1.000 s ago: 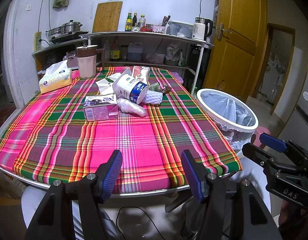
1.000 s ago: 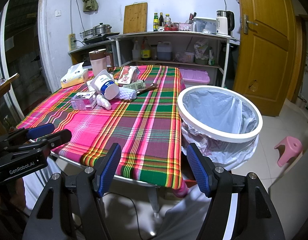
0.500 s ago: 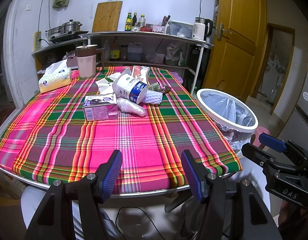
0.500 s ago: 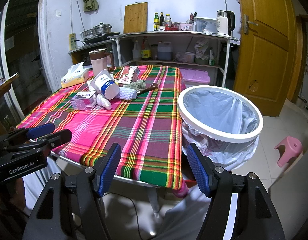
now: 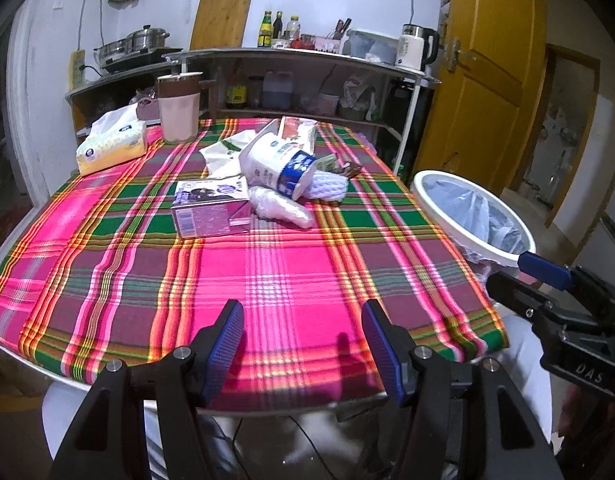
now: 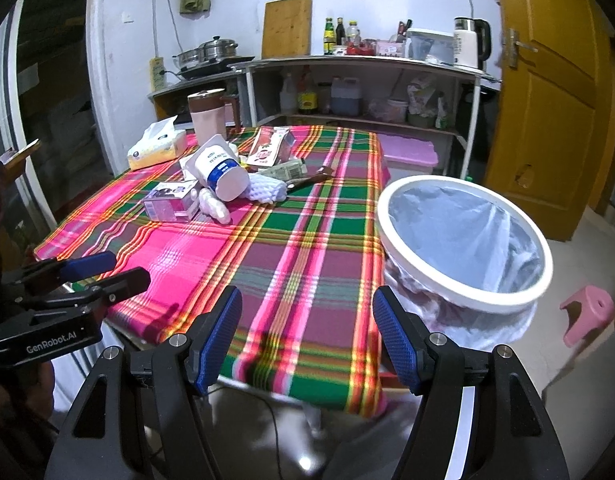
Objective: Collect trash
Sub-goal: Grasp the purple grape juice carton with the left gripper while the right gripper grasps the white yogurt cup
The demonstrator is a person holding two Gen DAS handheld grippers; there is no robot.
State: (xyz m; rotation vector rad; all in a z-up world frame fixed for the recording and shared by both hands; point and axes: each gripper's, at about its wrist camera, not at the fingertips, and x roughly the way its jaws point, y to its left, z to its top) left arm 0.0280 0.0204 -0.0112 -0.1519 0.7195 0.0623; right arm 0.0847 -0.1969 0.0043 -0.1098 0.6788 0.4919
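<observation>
left gripper: spread, nothing held, over table's near edge | right gripper: spread, nothing held | trash pile: near far edge | bin: beside table's right edge

Trash pile (cartons, wrappers) mid-table; lined bin beside, seemingly empty.

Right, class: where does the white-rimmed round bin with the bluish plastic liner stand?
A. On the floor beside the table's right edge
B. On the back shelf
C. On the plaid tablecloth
A: the white-rimmed bin stands off the plaid-covered table, beside its right edge.
</observation>
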